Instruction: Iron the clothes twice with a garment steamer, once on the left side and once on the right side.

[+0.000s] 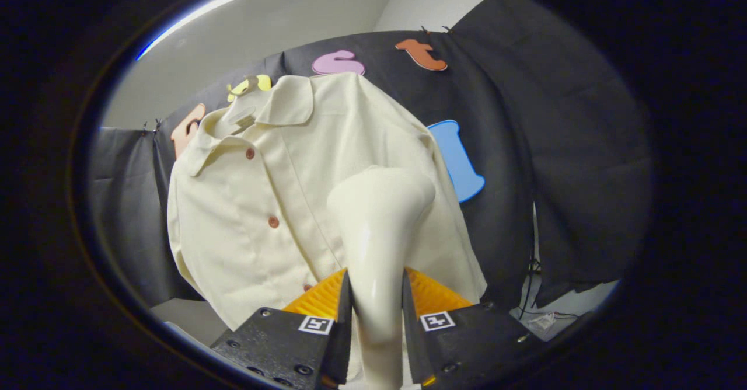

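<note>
The gripper (376, 296) is closed on the garment steamer (379, 232): both fingers press against the sides of the steamer's glossy cream handle, which runs up between them from the bottom of the gripper view. The handle widens above the fingers into the rounded steamer head, which lies just ahead of the fingertips and points toward the shirt (280, 191). Whether the head touches the fabric cannot be told from this view; it overlaps the lower part of the shirt front, to the side of the button placket nearer the blue shape on the wall. The shirt is a cream, collared, button-front garment, and it hangs on a pale hanger (242, 112) whose neck shows inside the open collar. The collar lies spread to both sides. Three reddish-brown buttons (273, 222) are visible down the placket, the lowest one just above one finger. The shirt hangs in front of the black cloth wall (554, 145) of the booth and appears tilted in the view, with the collar leaning away from the steamer head. The shirt's hem drops behind the fingers. Beyond the shirt, at the foot of the cloth wall, a dark cable (531, 285) hangs down to a pale floor area. Above the cloth wall a light ceiling (292, 16) with a bright strip lamp (192, 16) is visible.
</note>
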{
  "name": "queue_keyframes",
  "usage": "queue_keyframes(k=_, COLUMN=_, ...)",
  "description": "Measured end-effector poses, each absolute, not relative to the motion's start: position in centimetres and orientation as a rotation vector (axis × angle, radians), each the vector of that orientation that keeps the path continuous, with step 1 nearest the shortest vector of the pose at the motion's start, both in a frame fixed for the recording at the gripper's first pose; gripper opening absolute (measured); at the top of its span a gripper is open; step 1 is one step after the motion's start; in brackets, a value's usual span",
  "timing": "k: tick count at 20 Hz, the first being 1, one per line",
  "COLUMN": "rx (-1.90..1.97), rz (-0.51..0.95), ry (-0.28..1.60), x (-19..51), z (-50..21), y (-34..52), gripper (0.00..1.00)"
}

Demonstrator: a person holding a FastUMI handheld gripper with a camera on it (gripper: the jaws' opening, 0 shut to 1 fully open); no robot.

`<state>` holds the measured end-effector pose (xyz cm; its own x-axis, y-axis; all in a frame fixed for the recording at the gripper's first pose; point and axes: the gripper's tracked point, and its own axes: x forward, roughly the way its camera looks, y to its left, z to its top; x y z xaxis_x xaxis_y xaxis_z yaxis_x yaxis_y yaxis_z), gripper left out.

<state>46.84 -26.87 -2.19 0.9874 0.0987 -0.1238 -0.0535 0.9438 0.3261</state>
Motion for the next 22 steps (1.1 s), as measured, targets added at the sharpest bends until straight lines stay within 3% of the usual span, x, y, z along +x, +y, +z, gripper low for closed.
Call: queue_keyframes(k=22, rx=0.451, rz=0.111, ry=0.330, x=40.2, z=-21.0, y=-28.3, gripper=0.40)
